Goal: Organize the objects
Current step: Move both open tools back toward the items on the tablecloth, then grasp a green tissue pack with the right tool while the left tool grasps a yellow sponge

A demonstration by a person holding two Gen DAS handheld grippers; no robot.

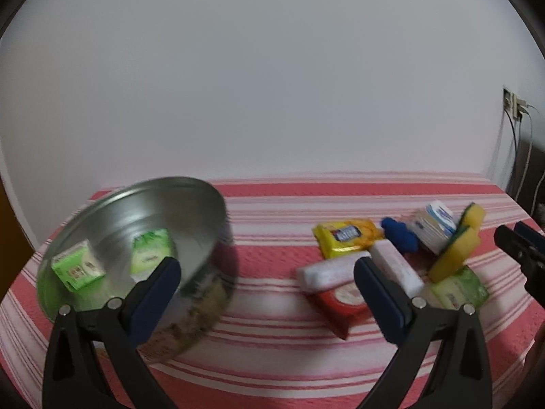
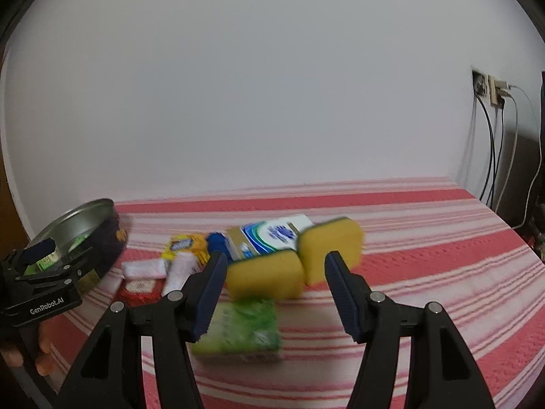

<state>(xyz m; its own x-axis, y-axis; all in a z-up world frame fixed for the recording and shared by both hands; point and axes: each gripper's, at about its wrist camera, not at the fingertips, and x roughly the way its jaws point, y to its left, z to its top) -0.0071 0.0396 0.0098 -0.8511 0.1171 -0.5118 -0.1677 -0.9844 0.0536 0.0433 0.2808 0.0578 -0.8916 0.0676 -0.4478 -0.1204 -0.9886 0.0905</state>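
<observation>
A home bedroom, it seems. A bed (image 2: 408, 238) wears a red-striped cover. Chargers hang from a wall socket (image 2: 490, 88).

red-and-white striped cloth (image 2: 425, 238), yellow sponges (image 2: 264, 277), silver tin (image 1: 143, 235)

A plain white wall (image 2: 255, 85) fills most of both views, evenly lit and bare. Below it runs a surface covered by a red, pink and white striped cloth (image 2: 425, 255) (table or bed cannot be told). At the right, a wall socket (image 2: 490, 88) holds plugs, with dark and white cables (image 2: 494, 156) hanging down beside it.
</observation>
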